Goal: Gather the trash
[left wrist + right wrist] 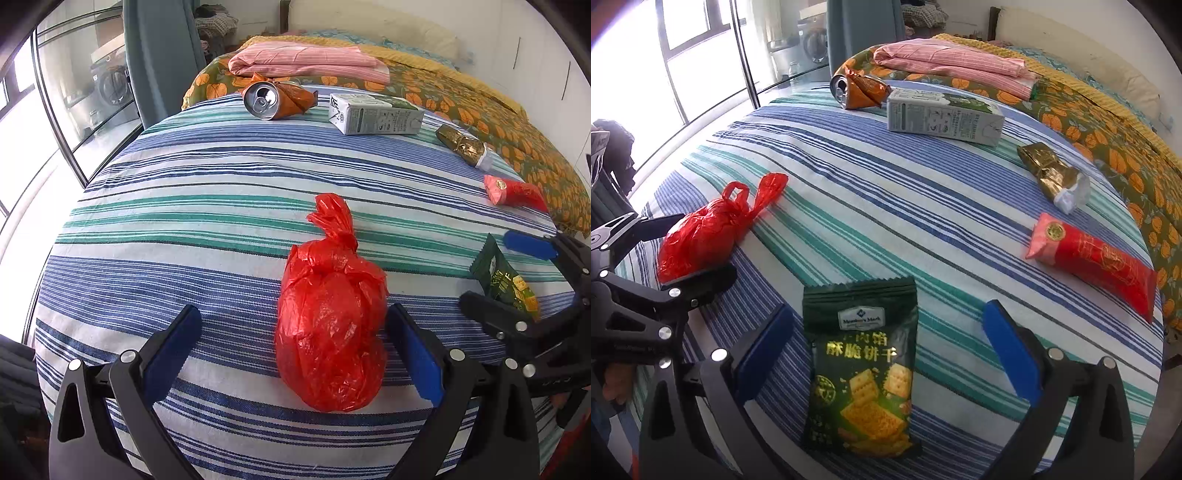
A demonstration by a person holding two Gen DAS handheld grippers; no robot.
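While left tongs (293, 332) straddle red bag (332, 332) — right view | cracker packet (860, 369) label legible.

The green cracker bag (860, 373) has a small grey badge near the top that says "Member's Mark". Under it are big yellow Chinese words, and the ones I can read are "酥脆饼干". The milk carton (942, 118) has lots of tiny print on its side, but it is too small to read.
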